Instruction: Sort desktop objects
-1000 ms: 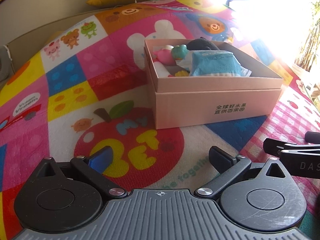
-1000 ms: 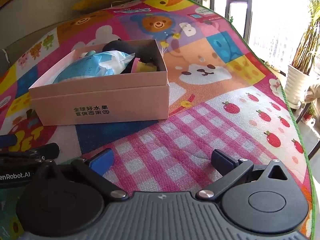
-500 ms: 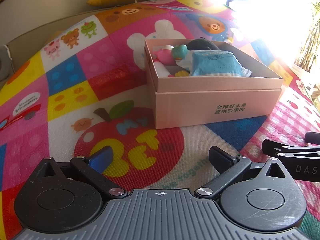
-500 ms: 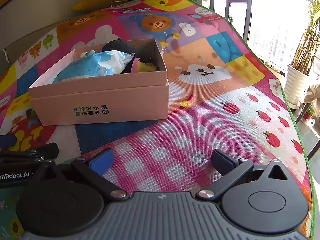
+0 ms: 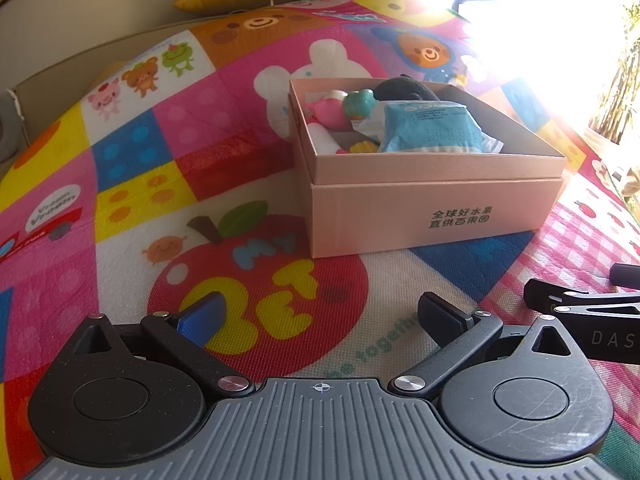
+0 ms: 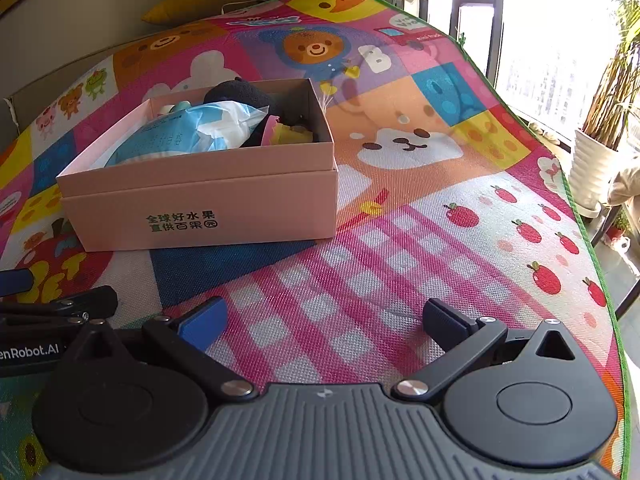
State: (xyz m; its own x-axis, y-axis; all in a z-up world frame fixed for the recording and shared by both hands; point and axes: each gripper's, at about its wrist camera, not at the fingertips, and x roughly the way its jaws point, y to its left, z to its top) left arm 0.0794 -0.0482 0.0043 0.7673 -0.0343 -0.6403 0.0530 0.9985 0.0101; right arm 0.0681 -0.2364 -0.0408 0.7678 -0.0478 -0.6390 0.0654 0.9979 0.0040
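Note:
An open pink box (image 5: 432,208) (image 6: 208,200) stands on a colourful cartoon play mat (image 5: 140,184) (image 6: 420,240). Inside lie a light blue packet (image 5: 430,128) (image 6: 176,138), a black soft thing (image 5: 404,88) (image 6: 240,94), a pink toy (image 5: 326,112), a teal toy (image 5: 358,104) and a small yellow piece (image 5: 362,147) (image 6: 290,134). My left gripper (image 5: 320,314) hovers open and empty over the mat, short of the box. My right gripper (image 6: 326,318) is open and empty too, over the pink checked patch. Each gripper's side shows in the other's view.
The right gripper's black body (image 5: 584,312) sits close at the left gripper's right; the left one's body (image 6: 48,320) shows low left. A yellow cushion (image 6: 200,4) lies by the far wall. A potted plant (image 6: 596,160) and window stand beyond the mat's right edge.

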